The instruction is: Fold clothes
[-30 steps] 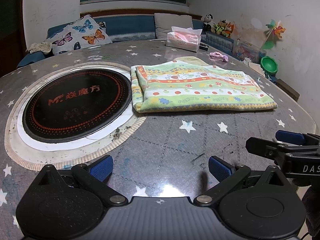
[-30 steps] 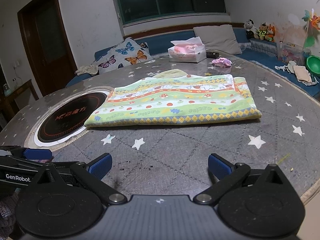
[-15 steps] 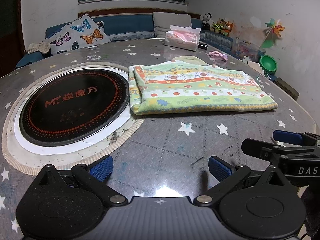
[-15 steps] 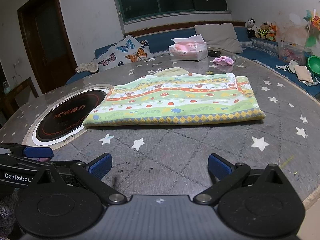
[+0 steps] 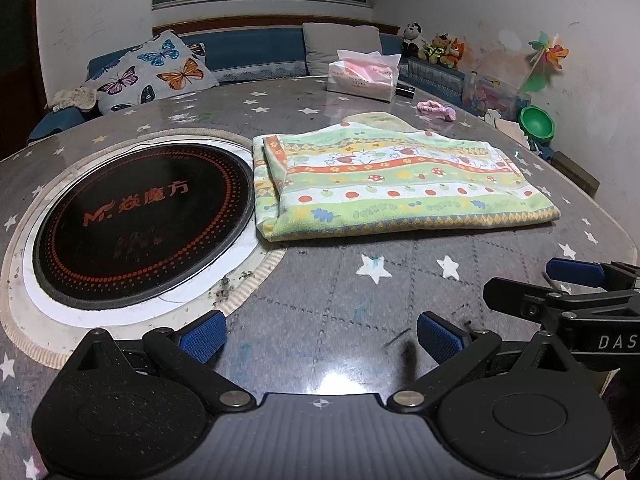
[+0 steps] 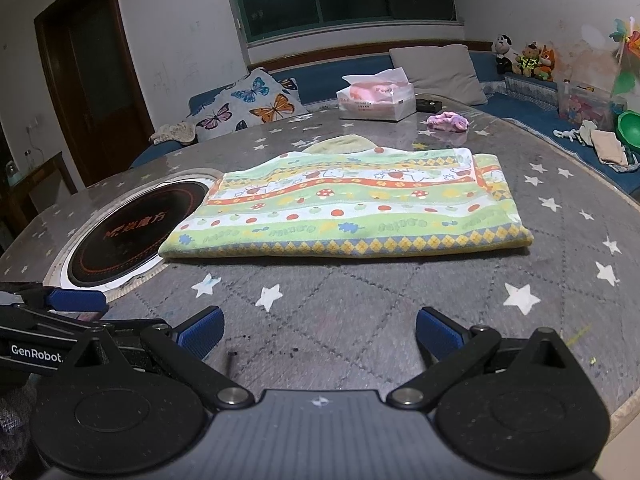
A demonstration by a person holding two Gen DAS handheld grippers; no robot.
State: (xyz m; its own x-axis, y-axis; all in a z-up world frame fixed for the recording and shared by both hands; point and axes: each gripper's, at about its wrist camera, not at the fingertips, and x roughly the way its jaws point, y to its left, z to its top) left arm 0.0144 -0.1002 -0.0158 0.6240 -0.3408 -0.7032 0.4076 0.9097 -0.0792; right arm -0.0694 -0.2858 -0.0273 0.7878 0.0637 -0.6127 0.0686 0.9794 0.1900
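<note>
1. The folded towel lies flat on the tabletop, beside the induction cooker.
2. Left gripper and right gripper are both spread wide and empty.
3. It seems already folded; if folding again, take both short-end corners together.

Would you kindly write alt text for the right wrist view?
A folded patterned green cloth lies on a star-print round table, untouched, beyond the open right gripper. A black round cooktop sits at its left end, and a tissue box stands behind.
</note>
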